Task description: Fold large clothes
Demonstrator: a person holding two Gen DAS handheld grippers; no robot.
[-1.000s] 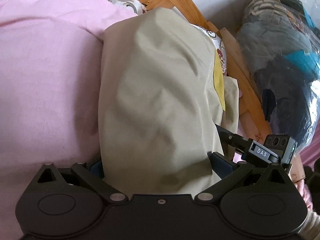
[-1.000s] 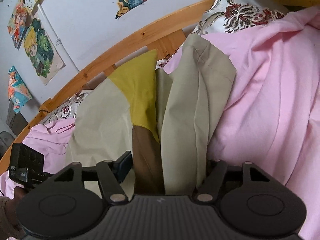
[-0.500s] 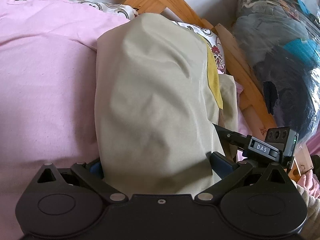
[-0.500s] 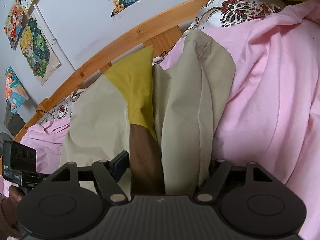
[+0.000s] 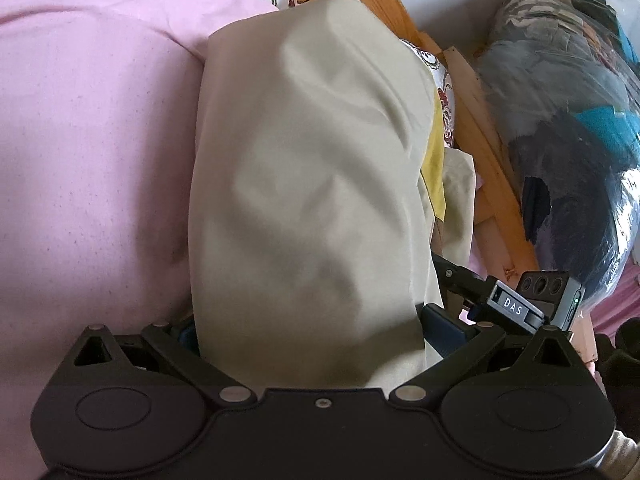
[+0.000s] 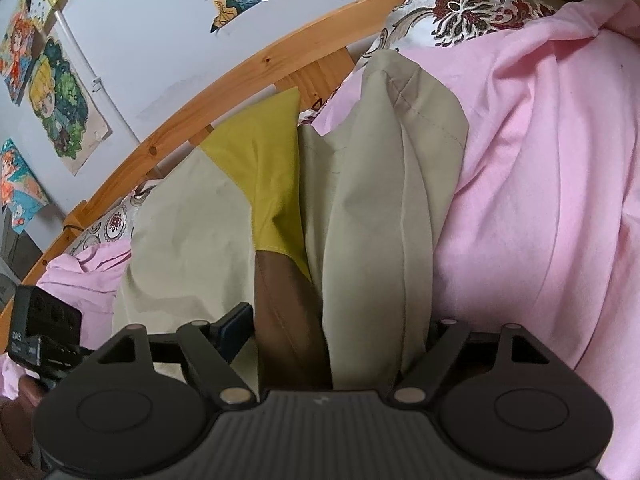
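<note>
A large beige garment (image 5: 312, 160) with a yellow panel (image 6: 264, 184) and a brown panel (image 6: 284, 312) lies folded lengthwise on the pink sheet (image 5: 92, 160). My left gripper (image 5: 312, 326) stands wide at the garment's near end; loose beige cloth fills the space between its fingers and drapes over them. My right gripper (image 6: 336, 330) is also wide, with the brown strip and a beige fold (image 6: 380, 220) lying between its fingers; the left pad (image 6: 236, 328) stands just clear of the cloth. Each view shows the other gripper at its edge.
A curved wooden bed frame (image 6: 248, 76) runs behind the garment, with a floral pillow (image 6: 460, 12) against it. A clear plastic bag of dark clothes (image 5: 572, 140) sits beyond the frame. Cartoon posters (image 6: 60, 96) hang on the wall. A hand (image 6: 24, 396) holds the left gripper.
The right gripper's fingers have spread a little wider around the cloth. The garment and both hands have hardly shifted.
</note>
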